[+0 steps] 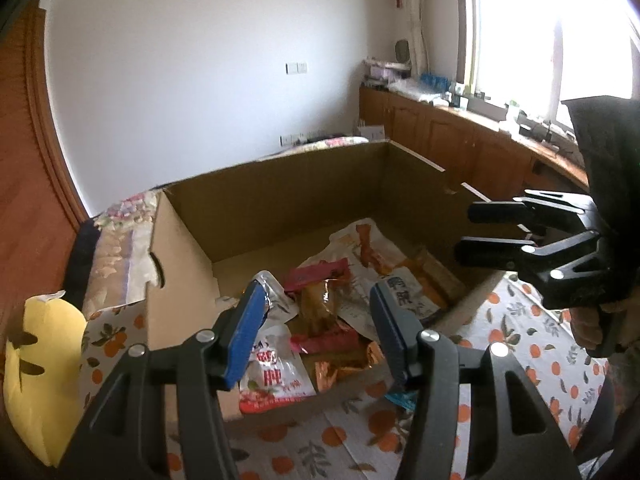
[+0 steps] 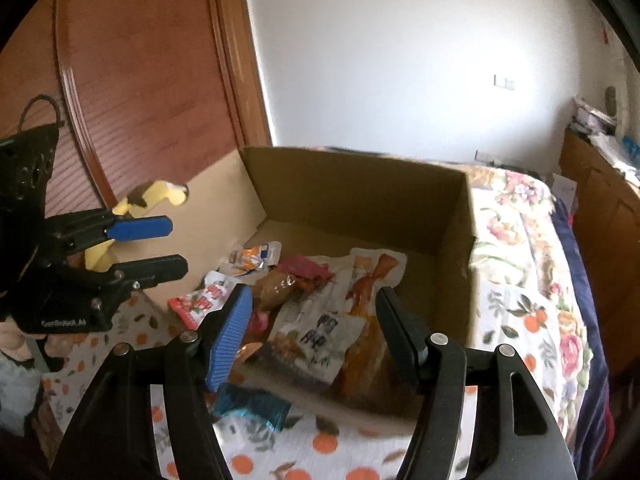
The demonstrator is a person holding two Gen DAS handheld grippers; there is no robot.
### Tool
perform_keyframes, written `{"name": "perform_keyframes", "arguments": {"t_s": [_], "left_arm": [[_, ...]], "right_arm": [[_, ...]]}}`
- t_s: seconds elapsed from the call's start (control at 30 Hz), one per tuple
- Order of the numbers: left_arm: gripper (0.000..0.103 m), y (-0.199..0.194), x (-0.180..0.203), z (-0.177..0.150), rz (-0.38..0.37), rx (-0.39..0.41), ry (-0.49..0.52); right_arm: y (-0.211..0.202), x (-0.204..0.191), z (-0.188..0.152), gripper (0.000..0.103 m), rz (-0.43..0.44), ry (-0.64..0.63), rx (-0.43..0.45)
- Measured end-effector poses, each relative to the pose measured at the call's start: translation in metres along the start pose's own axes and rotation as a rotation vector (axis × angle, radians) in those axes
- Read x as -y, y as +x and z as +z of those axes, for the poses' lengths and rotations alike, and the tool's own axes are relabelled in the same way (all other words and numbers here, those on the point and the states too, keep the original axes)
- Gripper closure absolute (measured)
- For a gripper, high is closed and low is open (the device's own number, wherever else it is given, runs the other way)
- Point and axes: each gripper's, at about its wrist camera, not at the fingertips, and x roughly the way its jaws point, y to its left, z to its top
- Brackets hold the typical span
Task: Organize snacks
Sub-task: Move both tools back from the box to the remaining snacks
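Observation:
An open cardboard box (image 1: 280, 200) (image 2: 360, 192) lies on an orange-print cloth (image 1: 520, 340) and holds several snack packets. Among them are a red-and-white pouch (image 1: 276, 376) (image 2: 200, 300), a pink bar (image 1: 316, 276) and a large white packet (image 1: 360, 252) (image 2: 316, 340). A teal wrapper (image 2: 252, 404) (image 1: 402, 398) lies on the cloth just outside the box's near edge. My left gripper (image 1: 316, 292) (image 2: 176, 246) hovers open over the box's near left side with nothing in it. My right gripper (image 2: 314, 296) (image 1: 466, 232) is open and empty over the near right side.
A yellow plush toy (image 1: 40, 380) (image 2: 156, 196) sits left of the box. A floral bedspread (image 2: 520, 220) stretches behind and to the right. Wooden cupboards (image 1: 440, 132) run under the window, and a wooden door (image 2: 140, 80) stands at the left.

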Motion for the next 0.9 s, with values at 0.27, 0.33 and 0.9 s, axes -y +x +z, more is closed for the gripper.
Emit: {"name": "perform_keyframes", "arguments": {"t_s": [0.27, 0.33, 0.9], "left_arm": [[0.047, -0.036, 0.023, -0.032, -0.005, 0.027, 0.003], [0.047, -0.041, 0.029, -0.046, -0.023, 0.027, -0.005], [0.046, -0.007, 0.08, -0.116, -0.054, -0.128, 0.025]], "right_arm": [[-0.05, -0.014, -0.037, 0.036, -0.013, 0.007, 0.045], [-0.055, -0.017, -0.047, 0.036, -0.019, 0.011, 0.048], [-0.044, -0.03, -0.12, 0.034, -0.018, 0.04, -0.014]]}}
